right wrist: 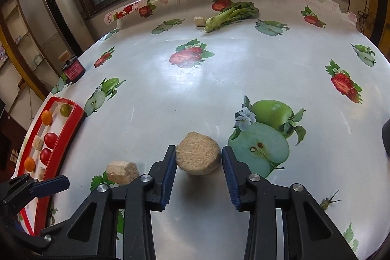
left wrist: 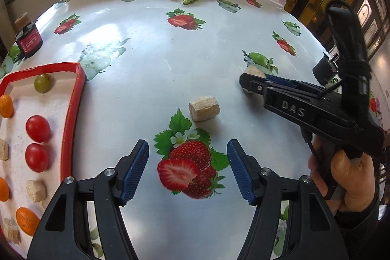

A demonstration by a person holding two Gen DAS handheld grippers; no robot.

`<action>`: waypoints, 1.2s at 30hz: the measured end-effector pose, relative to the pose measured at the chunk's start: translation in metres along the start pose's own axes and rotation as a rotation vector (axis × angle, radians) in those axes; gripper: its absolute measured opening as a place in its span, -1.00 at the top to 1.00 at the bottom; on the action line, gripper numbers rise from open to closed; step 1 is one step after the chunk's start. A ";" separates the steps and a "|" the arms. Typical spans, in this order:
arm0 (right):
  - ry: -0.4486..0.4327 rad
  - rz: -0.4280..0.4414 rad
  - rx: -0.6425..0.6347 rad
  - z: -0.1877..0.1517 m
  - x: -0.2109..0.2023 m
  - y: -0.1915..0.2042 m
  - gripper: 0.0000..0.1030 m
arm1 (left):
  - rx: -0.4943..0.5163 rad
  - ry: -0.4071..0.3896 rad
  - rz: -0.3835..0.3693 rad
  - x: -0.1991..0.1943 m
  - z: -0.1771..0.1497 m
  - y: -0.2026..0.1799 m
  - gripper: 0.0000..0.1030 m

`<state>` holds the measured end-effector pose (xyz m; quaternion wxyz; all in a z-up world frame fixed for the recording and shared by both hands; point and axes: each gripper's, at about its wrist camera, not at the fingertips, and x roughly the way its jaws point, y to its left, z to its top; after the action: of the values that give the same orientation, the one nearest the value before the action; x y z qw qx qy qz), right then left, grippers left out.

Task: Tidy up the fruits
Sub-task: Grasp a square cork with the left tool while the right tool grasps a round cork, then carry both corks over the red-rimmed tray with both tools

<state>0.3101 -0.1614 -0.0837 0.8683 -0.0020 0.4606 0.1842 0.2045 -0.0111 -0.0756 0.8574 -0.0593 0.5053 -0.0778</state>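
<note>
Beige and fibrous, a short cylindrical block lies on its side ahead of the left gripper, beyond its spread, empty fingers; its long axis runs across them, one flat end facing left. The tray sits left of the fingers.

In the right wrist view, the right gripper brackets another block, flat end up; the left pad touches it, the right shows a sliver of gap, so a firm clamp cannot be told.

Black grippers, blue ribbed pads, silver screws, "DAS" lettering, dark sleeve.
</note>
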 end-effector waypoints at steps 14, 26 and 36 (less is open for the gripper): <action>-0.078 -0.009 0.075 -0.023 -0.055 -0.032 0.25 | -0.003 -0.022 -0.001 0.035 0.026 -0.014 0.44; -0.082 0.017 0.063 -0.036 -0.068 -0.012 0.25 | -0.026 -0.047 0.023 0.000 0.002 0.004 0.44; -0.080 0.066 -0.007 -0.041 -0.072 0.039 0.25 | -0.072 -0.126 0.089 -0.047 -0.016 0.040 0.44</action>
<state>0.2279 -0.1556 -0.0430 0.8795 0.0178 0.4245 0.2144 0.1707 0.0371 -0.0505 0.8873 -0.0722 0.4552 -0.0177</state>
